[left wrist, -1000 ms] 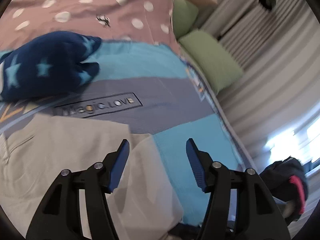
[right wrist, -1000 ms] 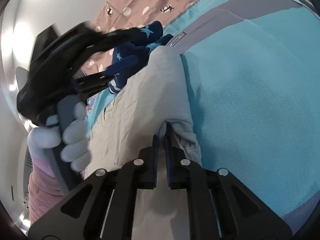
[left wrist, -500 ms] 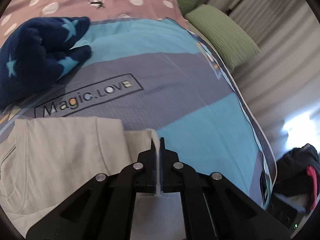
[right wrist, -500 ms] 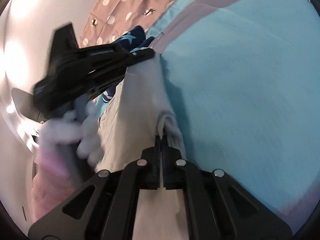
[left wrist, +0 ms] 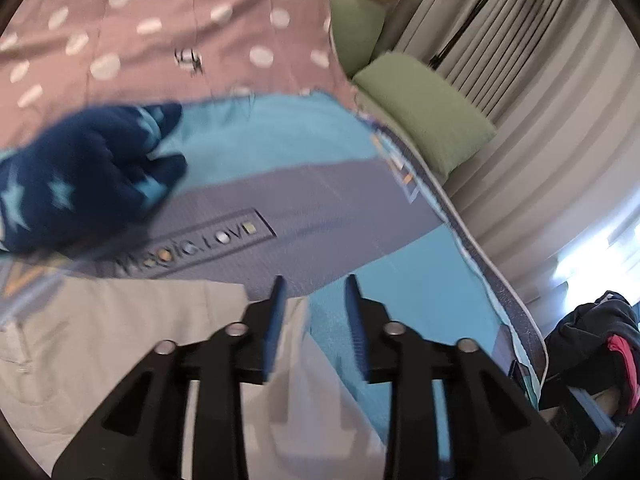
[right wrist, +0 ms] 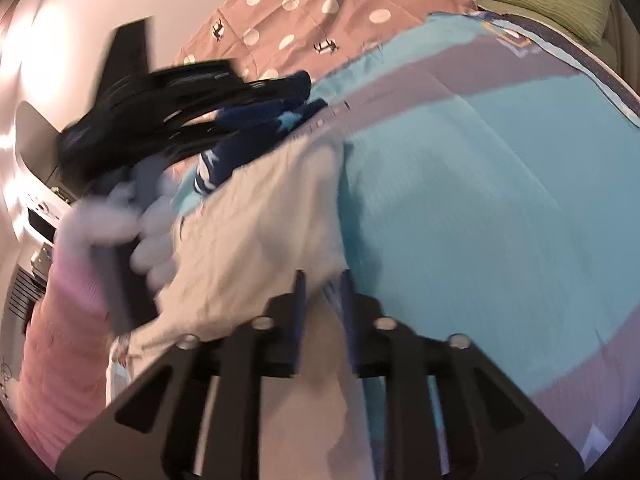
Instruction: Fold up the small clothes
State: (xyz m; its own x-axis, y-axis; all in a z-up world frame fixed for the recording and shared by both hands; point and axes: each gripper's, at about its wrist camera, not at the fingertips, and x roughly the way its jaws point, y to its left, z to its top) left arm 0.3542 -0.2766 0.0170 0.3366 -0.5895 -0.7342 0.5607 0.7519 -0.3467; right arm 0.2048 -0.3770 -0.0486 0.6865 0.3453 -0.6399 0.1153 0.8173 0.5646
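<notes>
A beige garment (left wrist: 120, 336) lies on the blue and grey bedspread (left wrist: 420, 292); it also shows in the right wrist view (right wrist: 256, 240). My left gripper (left wrist: 314, 308) is open above the garment's right edge, holding nothing. My right gripper (right wrist: 322, 300) is open over the garment's near edge, with cloth lying between and under the fingers. The left gripper (right wrist: 168, 108), held by a gloved hand, is blurred in the right wrist view. A navy fleece garment with light blue stars (left wrist: 80, 176) lies beyond the beige one.
A pink polka-dot quilt (left wrist: 160, 32) covers the far part of the bed. Green pillows (left wrist: 424, 112) lie at the far right by grey curtains (left wrist: 540, 80). Dark clothes (left wrist: 600, 344) are piled beside the bed on the right.
Both grippers were shut on the beige garment's edge half a second ago and have now opened, letting it go. Both views have lifted back a little and are blurred.
</notes>
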